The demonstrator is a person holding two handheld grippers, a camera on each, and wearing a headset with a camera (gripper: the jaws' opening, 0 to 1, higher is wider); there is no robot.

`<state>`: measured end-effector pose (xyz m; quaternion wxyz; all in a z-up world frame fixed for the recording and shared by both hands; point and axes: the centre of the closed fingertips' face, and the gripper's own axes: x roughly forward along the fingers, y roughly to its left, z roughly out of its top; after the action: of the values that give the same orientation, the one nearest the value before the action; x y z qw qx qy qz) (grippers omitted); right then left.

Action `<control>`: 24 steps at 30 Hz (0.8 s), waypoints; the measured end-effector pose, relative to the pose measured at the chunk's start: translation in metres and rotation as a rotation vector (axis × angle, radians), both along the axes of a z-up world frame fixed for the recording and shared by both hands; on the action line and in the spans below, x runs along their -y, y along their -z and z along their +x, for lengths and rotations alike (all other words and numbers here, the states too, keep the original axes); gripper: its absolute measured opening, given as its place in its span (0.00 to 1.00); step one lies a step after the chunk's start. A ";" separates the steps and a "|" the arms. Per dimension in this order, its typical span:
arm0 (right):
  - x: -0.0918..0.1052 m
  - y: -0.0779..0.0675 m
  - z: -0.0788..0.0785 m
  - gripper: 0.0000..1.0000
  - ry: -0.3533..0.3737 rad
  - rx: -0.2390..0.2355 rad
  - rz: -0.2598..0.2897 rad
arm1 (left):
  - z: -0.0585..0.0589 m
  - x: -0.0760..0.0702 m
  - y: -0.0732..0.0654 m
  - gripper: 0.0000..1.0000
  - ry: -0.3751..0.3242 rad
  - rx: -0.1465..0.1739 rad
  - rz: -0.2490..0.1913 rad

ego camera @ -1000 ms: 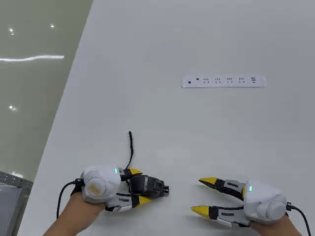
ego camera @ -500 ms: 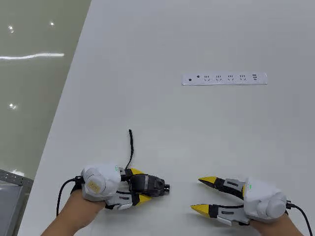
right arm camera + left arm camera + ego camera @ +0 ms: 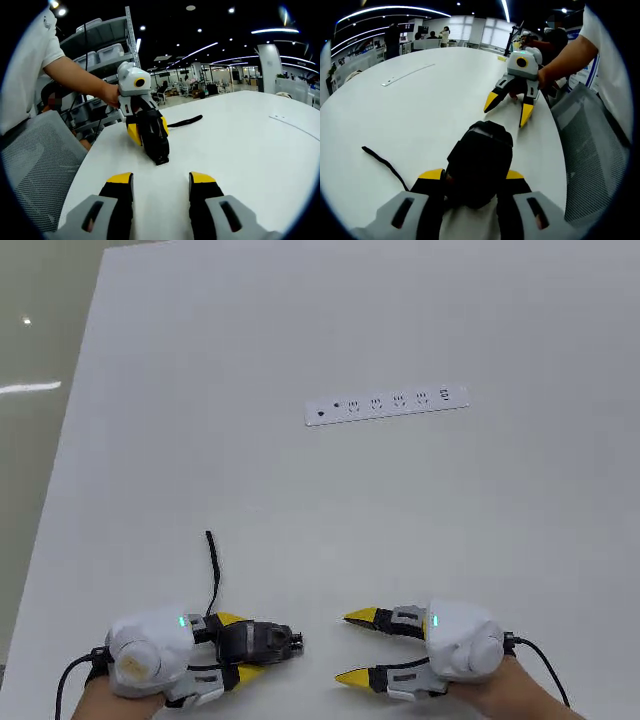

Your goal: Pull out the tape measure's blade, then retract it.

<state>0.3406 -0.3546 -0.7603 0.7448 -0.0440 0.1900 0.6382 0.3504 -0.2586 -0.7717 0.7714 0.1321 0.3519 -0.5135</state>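
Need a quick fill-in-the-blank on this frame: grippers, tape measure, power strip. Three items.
1. The left gripper is shut on the tape measure, whose case is ____.
2. The right gripper holds nothing; its jaws stand ____.
3. The power strip lies on the table, ____ from the person than both grippers.
Missing words: black; open; farther.

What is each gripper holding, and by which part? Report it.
The left gripper clamps the tape measure by the two sides of its black case; its strap lies loose on the table. The right gripper is open, holding nothing.
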 end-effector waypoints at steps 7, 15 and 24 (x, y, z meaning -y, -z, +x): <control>-0.017 0.003 0.004 0.42 -0.021 0.019 0.016 | 0.000 0.000 -0.001 0.37 0.002 -0.004 -0.009; -0.027 0.013 0.004 0.39 -0.046 0.021 0.000 | 0.001 0.000 0.001 0.37 0.001 -0.008 -0.028; -0.038 0.014 0.003 0.35 -0.075 0.031 -0.008 | 0.001 0.000 0.002 0.37 0.002 -0.001 -0.024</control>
<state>0.3440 -0.3169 -0.7740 0.7230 -0.0640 0.1791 0.6642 0.3510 -0.2583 -0.7733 0.7724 0.1228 0.3457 -0.5184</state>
